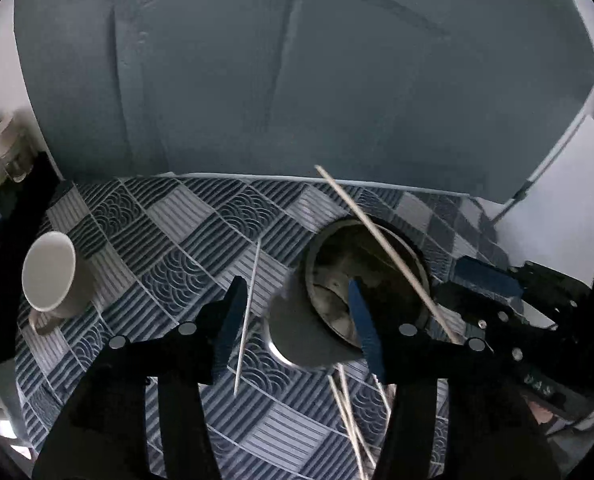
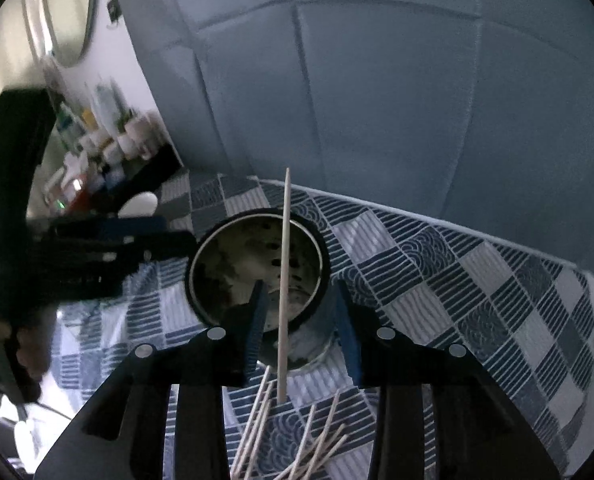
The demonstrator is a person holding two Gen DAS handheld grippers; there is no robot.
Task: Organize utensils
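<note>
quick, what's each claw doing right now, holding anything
left claw: open, a skewer between its fingers, not clamped.
right claw: open, a skewer standing between its fingers, not clamped.

Readable text: none in either view.
Embossed marks: on the black gripper body (image 1: 537, 390) at 4 o'clock in the left wrist view, too blurred to read.
Bottles (image 2: 97, 148): at 9 o'clock in the right wrist view, labels too small and blurred to read.
</note>
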